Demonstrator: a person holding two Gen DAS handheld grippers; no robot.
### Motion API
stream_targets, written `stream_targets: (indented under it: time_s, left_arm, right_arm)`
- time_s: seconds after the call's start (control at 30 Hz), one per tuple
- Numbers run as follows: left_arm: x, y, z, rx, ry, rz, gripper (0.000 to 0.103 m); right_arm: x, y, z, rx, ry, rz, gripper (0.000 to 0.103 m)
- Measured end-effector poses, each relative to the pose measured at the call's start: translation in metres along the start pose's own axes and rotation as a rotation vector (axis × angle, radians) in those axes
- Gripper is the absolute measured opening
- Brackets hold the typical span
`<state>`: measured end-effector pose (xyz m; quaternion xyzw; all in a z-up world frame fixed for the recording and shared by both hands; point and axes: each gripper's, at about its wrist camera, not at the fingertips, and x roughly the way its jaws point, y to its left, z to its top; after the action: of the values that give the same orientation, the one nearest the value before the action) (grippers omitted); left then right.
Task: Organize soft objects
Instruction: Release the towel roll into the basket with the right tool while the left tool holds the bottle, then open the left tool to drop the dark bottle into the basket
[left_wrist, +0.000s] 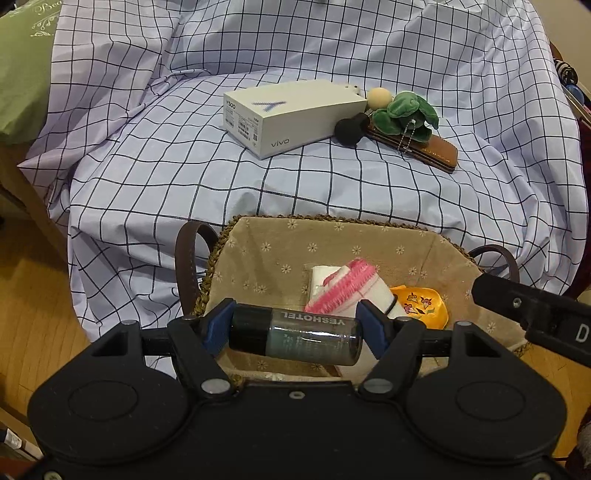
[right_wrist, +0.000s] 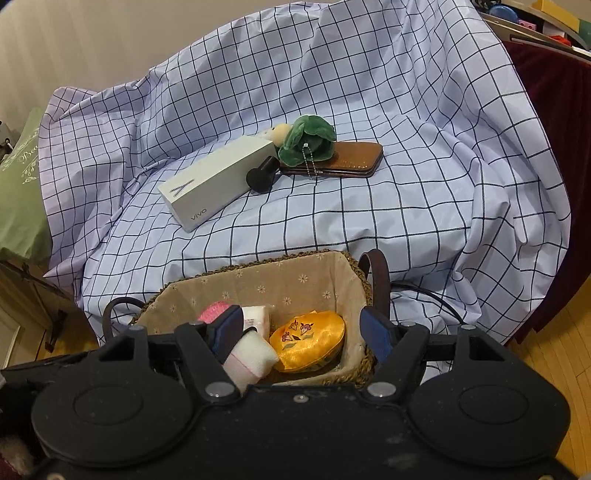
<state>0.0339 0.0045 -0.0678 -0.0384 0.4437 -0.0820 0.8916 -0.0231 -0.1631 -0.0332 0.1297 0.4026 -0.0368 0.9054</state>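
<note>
My left gripper (left_wrist: 295, 326) is shut on a small dark YESHOTEL bottle (left_wrist: 295, 338), held sideways just above the woven basket (left_wrist: 332, 221). In the basket lie a white and pink cloth (left_wrist: 343, 288) and an orange embroidered pouch (left_wrist: 421, 306). My right gripper (right_wrist: 301, 332) is open and empty above the same basket (right_wrist: 258, 264), over the orange pouch (right_wrist: 306, 339) and the white cloth (right_wrist: 251, 356). A green plush toy (left_wrist: 404, 114) lies on a brown wallet (left_wrist: 439, 153) further back on the checked sheet; the toy also shows in the right wrist view (right_wrist: 306, 142).
A white vivo box (left_wrist: 291, 114) lies on the checked sheet (left_wrist: 184, 166), with a black knobbed thing (left_wrist: 349, 129) and a beige ball (left_wrist: 378, 98) beside it. A green cushion (left_wrist: 22, 74) sits at the left. Wooden floor (left_wrist: 33, 295) lies below. The right gripper's body (left_wrist: 535, 314) reaches in from the right.
</note>
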Motion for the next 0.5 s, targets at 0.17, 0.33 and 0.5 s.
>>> stream_targets:
  time_s: [0.17, 0.33, 0.5]
  left_arm:
    - [-0.0004, -0.0002, 0.0008, -0.003, -0.002, -0.003, 0.067]
    - [-0.0009, -0.0005, 0.0011, 0.0, -0.003, -0.003, 0.069]
    - [-0.0009, 0.0, 0.0014, -0.002, -0.002, -0.005, 0.069]
  right_arm:
    - [0.0, -0.0003, -0.0004, 0.001, -0.003, -0.001, 0.071]
    - [0.0005, -0.0008, -0.0006, 0.001, -0.001, 0.0, 0.071]
    - [0.0006, -0.0007, -0.0008, 0.0, 0.0, 0.0, 0.071]
